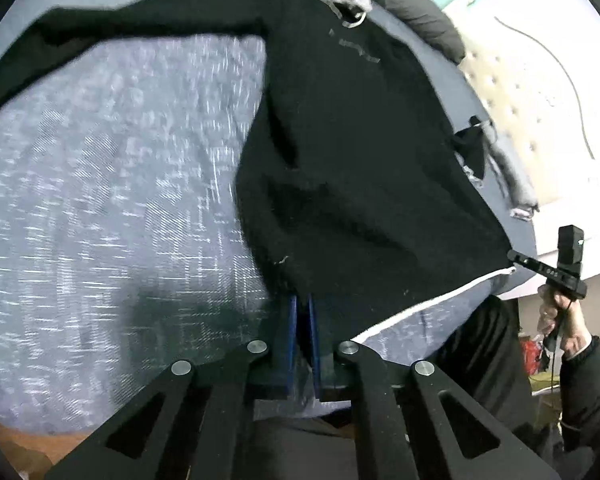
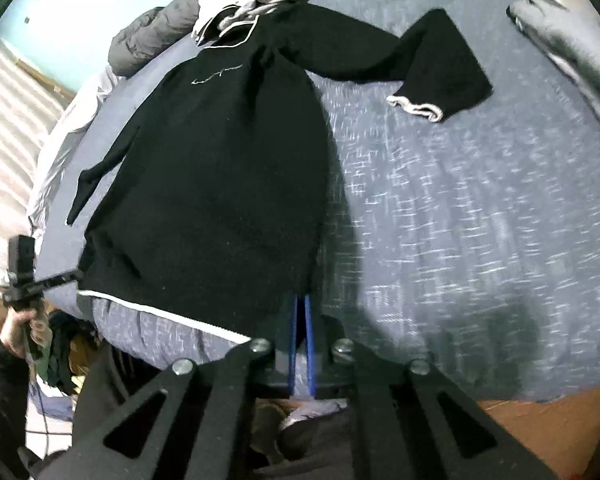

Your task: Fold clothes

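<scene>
One blue-grey woven bedspread (image 2: 460,200) fills both frames. Centre frame, a black long-sleeved sweatshirt (image 2: 220,180) is spread flat on it, its bottom hem pinched by the left gripper (image 1: 303,308) and right gripper (image 2: 301,308), blue fingers closed.

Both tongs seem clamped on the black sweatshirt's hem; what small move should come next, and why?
Probably carry the hem forward toward the collar. The left tongs and right tongs each pinch a bottom corner of the black sweatshirt, which lies flat and lengthwise on the bed, one sleeve still spread out.
</scene>
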`<state>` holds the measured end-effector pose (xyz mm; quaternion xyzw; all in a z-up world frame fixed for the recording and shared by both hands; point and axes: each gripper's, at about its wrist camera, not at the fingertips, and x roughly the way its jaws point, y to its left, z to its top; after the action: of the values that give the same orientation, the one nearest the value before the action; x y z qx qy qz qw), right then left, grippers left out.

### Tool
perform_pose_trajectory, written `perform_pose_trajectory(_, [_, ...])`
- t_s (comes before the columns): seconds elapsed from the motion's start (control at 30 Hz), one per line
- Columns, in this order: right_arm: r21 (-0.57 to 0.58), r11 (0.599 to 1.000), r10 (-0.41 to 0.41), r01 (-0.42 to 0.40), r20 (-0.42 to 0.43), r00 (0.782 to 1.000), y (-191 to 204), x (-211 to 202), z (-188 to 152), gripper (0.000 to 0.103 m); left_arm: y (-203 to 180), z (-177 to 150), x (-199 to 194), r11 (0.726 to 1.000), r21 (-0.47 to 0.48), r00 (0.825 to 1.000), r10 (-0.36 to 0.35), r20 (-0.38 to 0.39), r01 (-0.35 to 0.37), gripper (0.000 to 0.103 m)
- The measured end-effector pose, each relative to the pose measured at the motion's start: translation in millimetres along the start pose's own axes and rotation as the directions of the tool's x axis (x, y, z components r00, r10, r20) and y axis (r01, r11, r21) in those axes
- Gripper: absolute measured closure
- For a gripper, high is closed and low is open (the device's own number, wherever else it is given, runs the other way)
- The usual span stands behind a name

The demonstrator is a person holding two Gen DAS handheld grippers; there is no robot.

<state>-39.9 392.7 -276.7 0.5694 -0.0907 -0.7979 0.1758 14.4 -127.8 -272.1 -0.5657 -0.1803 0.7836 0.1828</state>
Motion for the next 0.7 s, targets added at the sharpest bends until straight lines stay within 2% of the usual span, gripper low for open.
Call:
perform_pose_trajectory(0.13, [-0.033, 0.997, -0.069, 0.067, -0.048, 0.996, -2.5, 14.9, -8.8, 0.100, 7.7, -8.7, 3.7, 1.000, 0.012, 0.999, 0.028, -0.038, -0.028, 0.097])
perform_pose_trajectory(0.2, [-0.010, 0.999, -0.050, 0.050, -0.059, 0.997, -4.7, 22.7, -10.4, 0.100, 15.3, -11.3, 9.6, 1.000, -0.010, 0.998, 0.029, -0.047, -0.029, 0.097])
perform_pose_trajectory(0.27, [0.040, 0.998, -0.037, 0.039, -0.037, 0.999, -6.5, 19.5, -7.4, 0.099, 16.3, -12.0, 15.2, 1.000, -0.025, 0.997, 0.009, -0.070, -0.011, 0.097])
perform_pose_trajectory(0.37, [0.049, 0.997, -0.059, 0.059, -0.008, 0.998, -8.1, 5.7, 0.5, 0.098, 9.0, -10.7, 13.6, 1.000, -0.011, 0.997, 0.026, -0.077, -0.027, 0.094])
perform_pose_trajectory(0.5, [0.073, 0.996, -0.051, 0.046, 0.060, 0.997, -11.7, -13.6, 13.9, 0.082, 8.8, 7.5, -4.5, 0.999, -0.020, 0.999, 0.040, -0.002, -0.040, 0.075])
perform_pose_trajectory(0.7, [0.112, 0.994, -0.020, 0.008, 0.108, 0.994, -13.7, -17.0, 37.8, 0.077, 4.7, 56.8, -14.8, 0.997, -0.021, 0.992, 0.077, 0.104, -0.076, 0.068])
